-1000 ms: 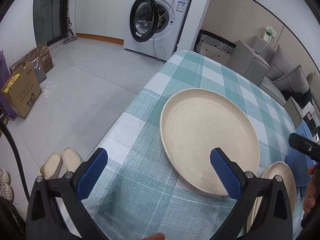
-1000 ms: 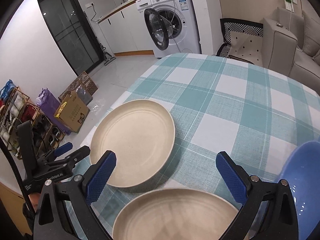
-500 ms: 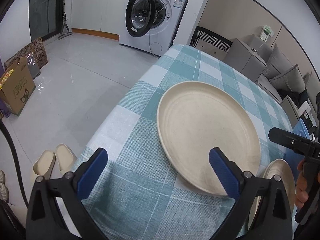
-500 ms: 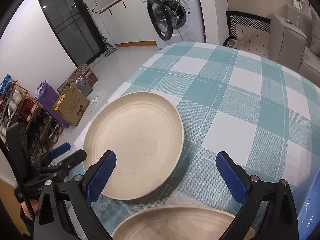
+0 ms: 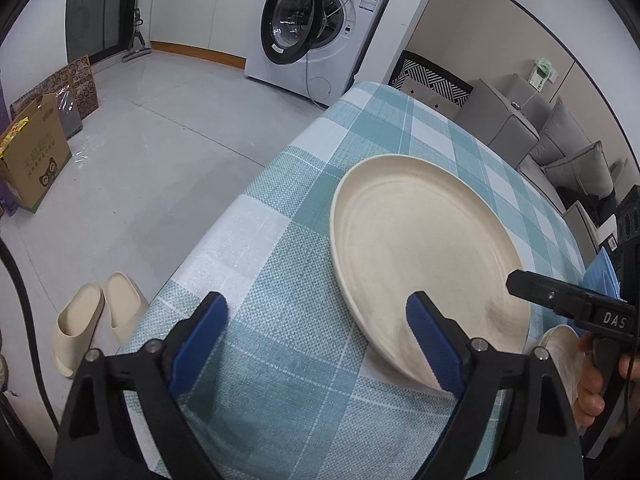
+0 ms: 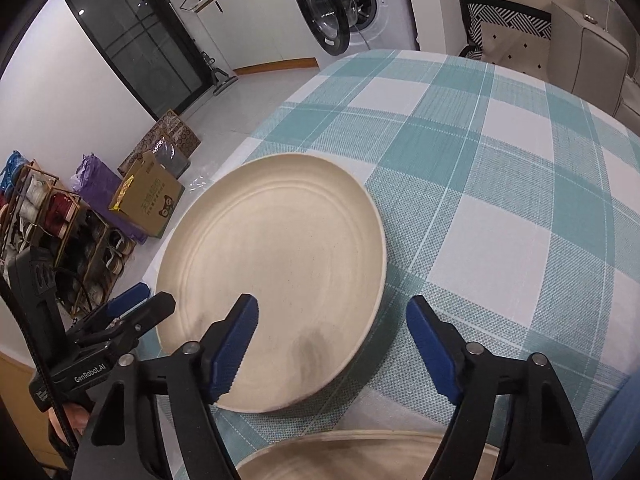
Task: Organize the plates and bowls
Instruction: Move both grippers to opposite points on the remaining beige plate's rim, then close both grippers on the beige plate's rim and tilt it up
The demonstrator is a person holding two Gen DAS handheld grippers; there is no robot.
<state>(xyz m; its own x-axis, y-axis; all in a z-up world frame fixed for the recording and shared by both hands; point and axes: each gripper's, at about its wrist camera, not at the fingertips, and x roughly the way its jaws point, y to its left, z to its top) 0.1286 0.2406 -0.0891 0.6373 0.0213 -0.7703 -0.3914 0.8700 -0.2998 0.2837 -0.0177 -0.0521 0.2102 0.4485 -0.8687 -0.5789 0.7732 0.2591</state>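
A large cream plate (image 5: 428,248) lies flat on the teal-and-white checked tablecloth (image 5: 288,320) near the table's left edge; it also shows in the right wrist view (image 6: 276,264). My left gripper (image 5: 316,340) is open and empty, low over the cloth, its right finger over the plate's near rim. My right gripper (image 6: 332,344) is open and empty, straddling the plate's near right rim. A second cream plate (image 6: 360,456) lies just below the right gripper; its edge also shows in the left wrist view (image 5: 564,344). A blue dish (image 6: 624,416) sits at the right edge.
The table's left edge drops to a tiled floor (image 5: 132,160) with cream slippers (image 5: 96,316) and a cardboard box (image 5: 32,160). A washing machine (image 5: 316,28) with its door open stands beyond the table. A grey sofa (image 5: 576,160) lies to the right.
Both grippers have moved closer to the large plate, which looms bigger in both views. The right gripper has swung left over the plate's near rim. Both stay open.
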